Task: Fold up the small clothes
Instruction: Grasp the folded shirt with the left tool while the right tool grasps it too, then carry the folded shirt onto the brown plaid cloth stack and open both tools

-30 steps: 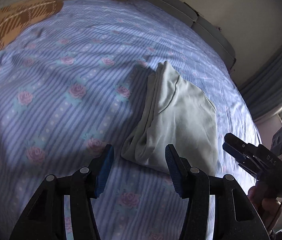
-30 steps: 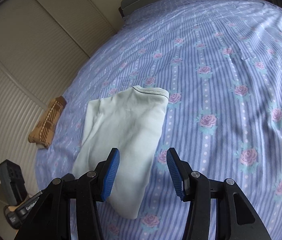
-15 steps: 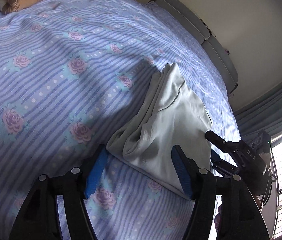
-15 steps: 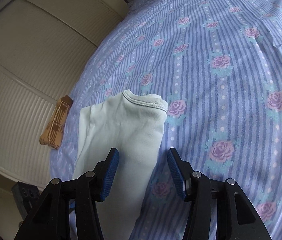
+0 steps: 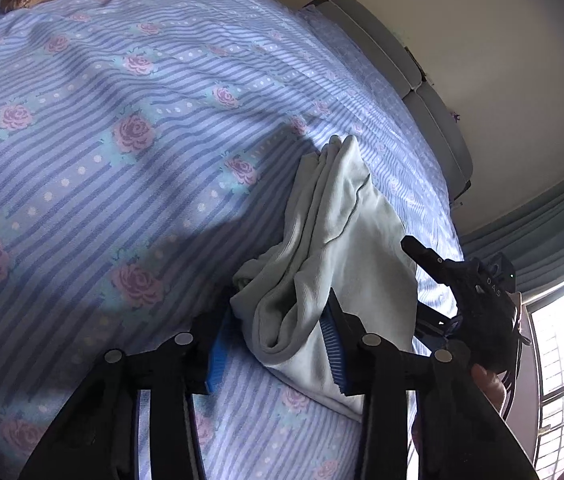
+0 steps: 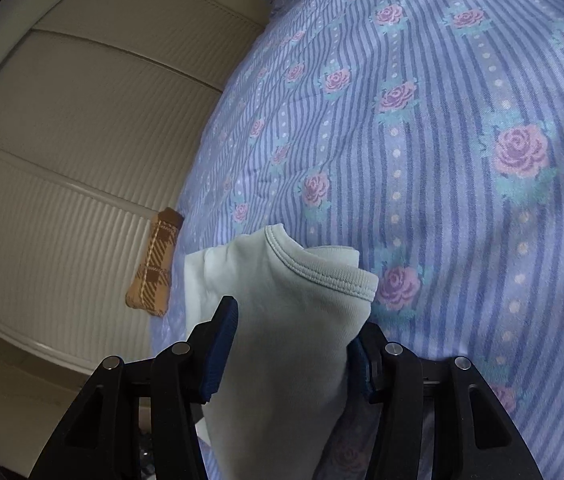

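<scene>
On the bed: a pale mint garment (image 5: 345, 240) lies partly folded on a blue striped bedsheet (image 5: 130, 92) printed with pink roses.

Garment, long axis: in the left wrist view it runs as a long narrow shape from the near end at the left hand-held gripper up and away to the right, toward the grey headboard (image 5: 413, 80).

Garment, ends: the far end tapers to a bunched point; the near end is a rumpled roll of layered cloth. In the right wrist view a ribbed, stitched hem or neckband (image 6: 321, 272) is raised and faces away from the camera.

Left hand-held gripper (image 5: 278, 340): its jaws have just been closing, with the garment's rumpled near end between the blue pads. The cloth lies against the right pad; whether the left pad presses it I cannot tell.

Right hand-held gripper (image 6: 289, 352): jaws part-way apart, a thick fold of garment filling the gap, both pads against the cloth; it is grasping the garment, whose edge is lifted off the sheet.

Hand: part of the person's right hand (image 5: 489, 380) shows behind the right hand-held gripper in the left wrist view.

Elsewhere: a brown plaid cloth (image 6: 154, 268) lies at the bed's far edge, well apart from the garment, beside cream ribbed wardrobe doors (image 6: 62, 200).
</scene>
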Available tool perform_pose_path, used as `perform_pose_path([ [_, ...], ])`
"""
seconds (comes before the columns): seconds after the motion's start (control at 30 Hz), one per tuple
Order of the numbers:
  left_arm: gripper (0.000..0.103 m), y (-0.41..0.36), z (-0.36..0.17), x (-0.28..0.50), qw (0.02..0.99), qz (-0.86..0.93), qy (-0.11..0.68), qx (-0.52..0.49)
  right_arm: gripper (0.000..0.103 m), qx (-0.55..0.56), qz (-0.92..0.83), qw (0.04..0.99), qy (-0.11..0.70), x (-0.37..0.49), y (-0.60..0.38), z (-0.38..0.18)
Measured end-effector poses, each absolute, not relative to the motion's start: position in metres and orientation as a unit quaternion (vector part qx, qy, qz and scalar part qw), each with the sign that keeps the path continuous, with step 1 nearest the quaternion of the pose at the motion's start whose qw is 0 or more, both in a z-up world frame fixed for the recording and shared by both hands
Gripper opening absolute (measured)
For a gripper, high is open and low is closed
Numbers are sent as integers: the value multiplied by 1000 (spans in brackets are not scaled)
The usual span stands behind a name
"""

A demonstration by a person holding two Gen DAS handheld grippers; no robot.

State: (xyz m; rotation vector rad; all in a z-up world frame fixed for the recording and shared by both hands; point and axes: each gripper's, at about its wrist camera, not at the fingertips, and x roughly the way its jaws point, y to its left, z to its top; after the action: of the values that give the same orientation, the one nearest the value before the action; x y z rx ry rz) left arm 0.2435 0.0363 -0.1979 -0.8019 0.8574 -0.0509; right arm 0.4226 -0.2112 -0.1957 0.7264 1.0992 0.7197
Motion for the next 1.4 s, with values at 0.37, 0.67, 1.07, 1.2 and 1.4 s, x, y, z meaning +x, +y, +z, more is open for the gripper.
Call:
perform_pose_path([
  [0.37,18,41,-183,242,832,-56,403,-378,13,344,298,740,495,410,-208,-191],
  [0.67,16,71,-154,237,836,-69,390,-379,12,329,291,761,478,399,-182,-149],
  [1.07,16,184,-83,224,863,-60,335,-374,12,288,343,774,447,409,-66,-67],
  [1.2,16,248,-48,232,880,-42,306,-360,12,274,377,772,433,427,4,-34],
  [1.4,17,354,-3,252,900,-11,282,-334,12,260,429,760,413,468,127,3],
])
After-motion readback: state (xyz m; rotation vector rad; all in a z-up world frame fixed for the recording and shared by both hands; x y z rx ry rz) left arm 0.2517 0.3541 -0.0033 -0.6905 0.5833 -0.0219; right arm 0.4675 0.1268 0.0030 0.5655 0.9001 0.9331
